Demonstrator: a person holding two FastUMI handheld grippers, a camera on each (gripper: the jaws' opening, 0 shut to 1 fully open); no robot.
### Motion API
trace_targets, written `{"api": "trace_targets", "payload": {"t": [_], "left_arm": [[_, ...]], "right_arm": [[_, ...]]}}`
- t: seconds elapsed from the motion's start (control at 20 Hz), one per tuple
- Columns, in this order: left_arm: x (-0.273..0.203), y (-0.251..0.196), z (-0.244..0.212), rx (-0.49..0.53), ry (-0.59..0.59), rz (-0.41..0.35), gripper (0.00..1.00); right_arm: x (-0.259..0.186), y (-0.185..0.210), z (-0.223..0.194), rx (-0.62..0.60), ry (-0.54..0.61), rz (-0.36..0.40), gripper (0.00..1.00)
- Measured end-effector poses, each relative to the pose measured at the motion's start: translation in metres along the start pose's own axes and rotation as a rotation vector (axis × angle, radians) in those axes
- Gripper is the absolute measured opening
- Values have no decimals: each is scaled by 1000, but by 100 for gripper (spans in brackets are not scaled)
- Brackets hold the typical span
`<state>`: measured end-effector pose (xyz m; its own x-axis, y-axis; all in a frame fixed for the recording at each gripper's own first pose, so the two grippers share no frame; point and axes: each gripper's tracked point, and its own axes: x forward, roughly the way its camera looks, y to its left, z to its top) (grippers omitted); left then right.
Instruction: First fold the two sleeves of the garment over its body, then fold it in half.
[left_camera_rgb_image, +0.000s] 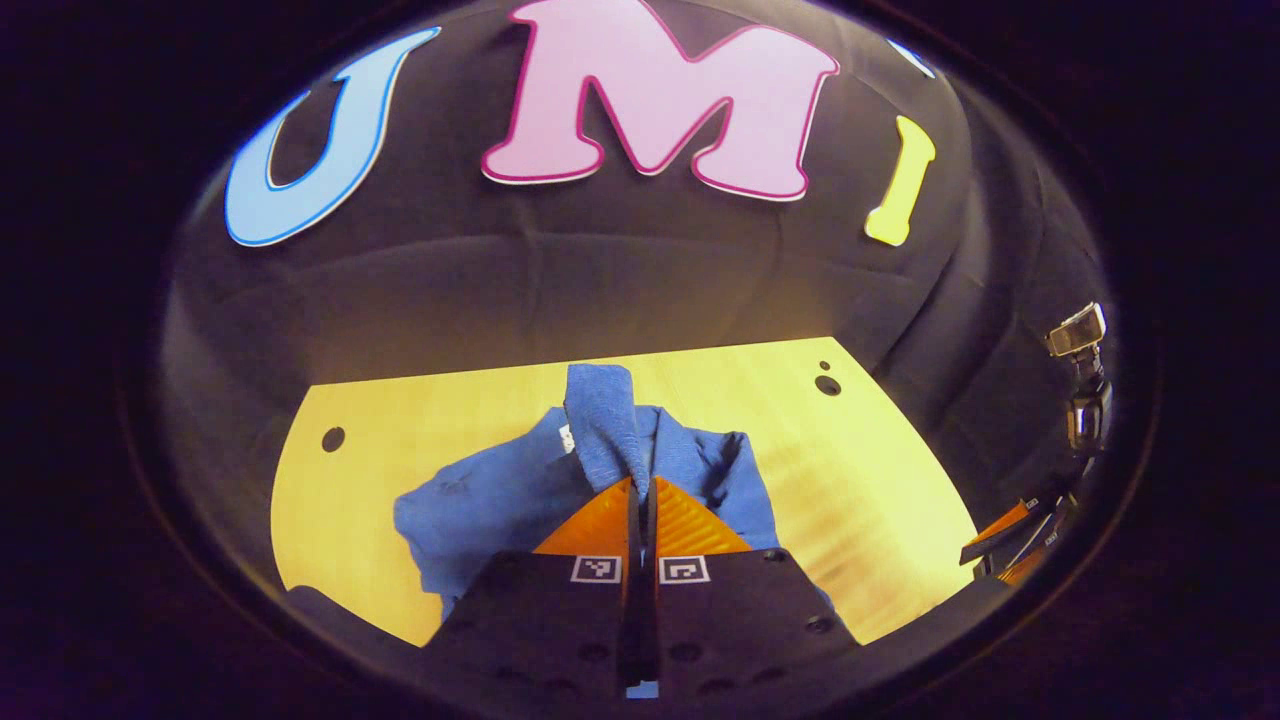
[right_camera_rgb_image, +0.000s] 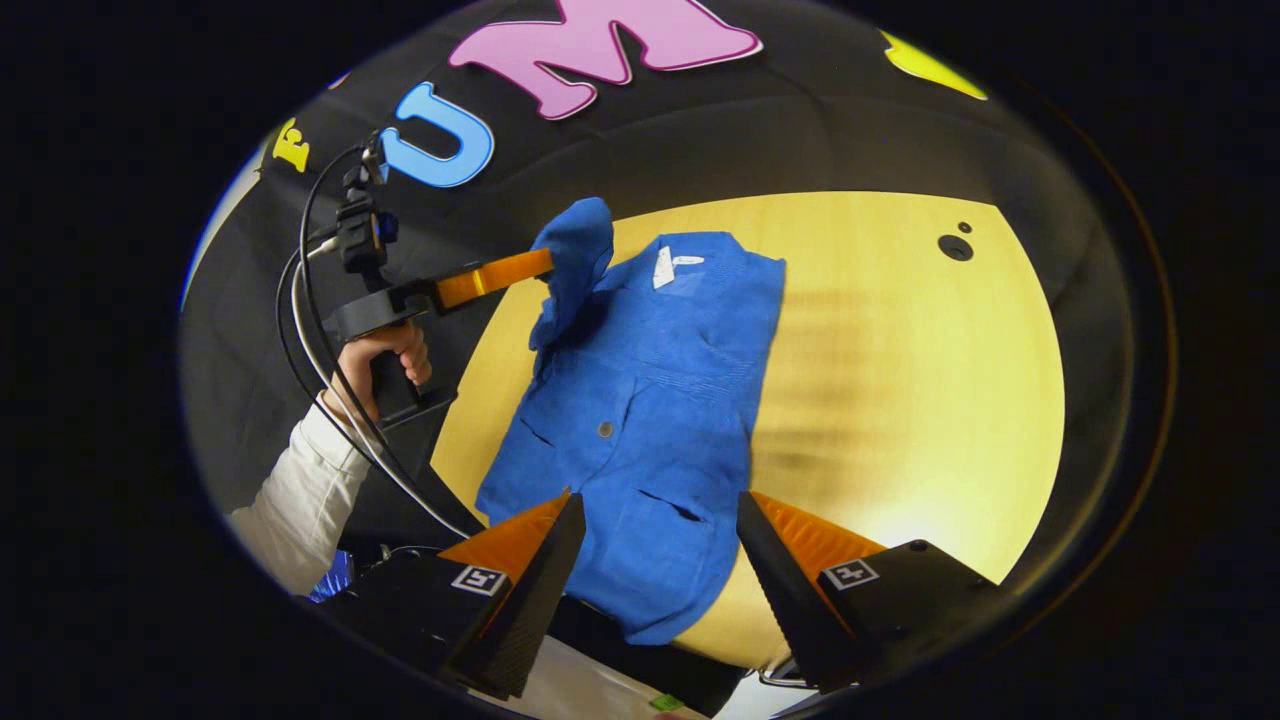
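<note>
Left gripper (left_camera_rgb_image: 640, 490) was clamped tight on a sleeve (left_camera_rgb_image: 605, 425) of the blue garment (left_camera_rgb_image: 500, 500), both fingers pinching the cloth, which rose in a fold above the tips. From the right gripper view I saw that same left gripper (right_camera_rgb_image: 545, 262) held by a hand (right_camera_rgb_image: 385, 360) in a white sleeve cuff (right_camera_rgb_image: 300, 490), cables trailing off its back; the pinched sleeve (right_camera_rgb_image: 575, 250) stood lifted off the wooden table (right_camera_rgb_image: 900, 350) at the garment's upper left corner, next to the collar.

Right gripper (right_camera_rgb_image: 655, 525) had its fingers wide apart, gripping nothing, hovering over the garment's near hem. In the left gripper view I caught it at the far right edge (left_camera_rgb_image: 1010, 540), off the table, too small to judge.

Garment (right_camera_rgb_image: 650, 400) lay mostly flat on the table, left of centre, collar at the far end, a button and pocket slits visible on the front. The right side of the body looked like a straight edge; I couldn't tell whether that sleeve was folded under or over. The bare table (left_camera_rgb_image: 850, 470) had dark round holes near its far corners.
</note>
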<state>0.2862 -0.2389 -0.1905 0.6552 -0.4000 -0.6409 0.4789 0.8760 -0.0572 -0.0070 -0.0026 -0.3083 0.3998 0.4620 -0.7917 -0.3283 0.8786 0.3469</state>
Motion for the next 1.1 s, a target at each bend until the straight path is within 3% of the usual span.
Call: {"api": "trace_targets", "payload": {"t": [0.1, 0.45, 0.55, 0.65, 0.8, 0.85, 0.9, 0.95, 1.0, 1.1], "left_arm": [[22, -20, -12, 22, 48, -16, 0], [72, -36, -49, 136, 192, 85, 0], [75, -50, -48, 139, 187, 59, 0], [75, -71, -47, 155, 175, -14, 1], [68, -101, -44, 151, 153, -101, 19], [64, -112, -46, 145, 160, -142, 29], [59, -122, -50, 137, 168, -185, 49], [50, -129, -53, 126, 173, -218, 50], [40, -129, -52, 110, 164, -219, 63], [22, -123, -60, 57, 164, -199, 71]], "right_arm": [[-6, -10, -4, 21, -2, -14, 98], [-15, -34, -20, 88, -3, -63, 98], [-15, -36, -28, 105, 11, -63, 98], [-11, -36, -30, 112, 24, -64, 98], [-10, -34, -29, 107, 31, -57, 98], [-9, -34, -28, 108, 30, -57, 98], [-7, -35, -27, 107, 28, -59, 98], [-6, -36, -28, 103, 23, -66, 98], [-5, -38, -27, 95, 16, -81, 98], [0, -41, -30, 84, 9, -122, 98]]}}
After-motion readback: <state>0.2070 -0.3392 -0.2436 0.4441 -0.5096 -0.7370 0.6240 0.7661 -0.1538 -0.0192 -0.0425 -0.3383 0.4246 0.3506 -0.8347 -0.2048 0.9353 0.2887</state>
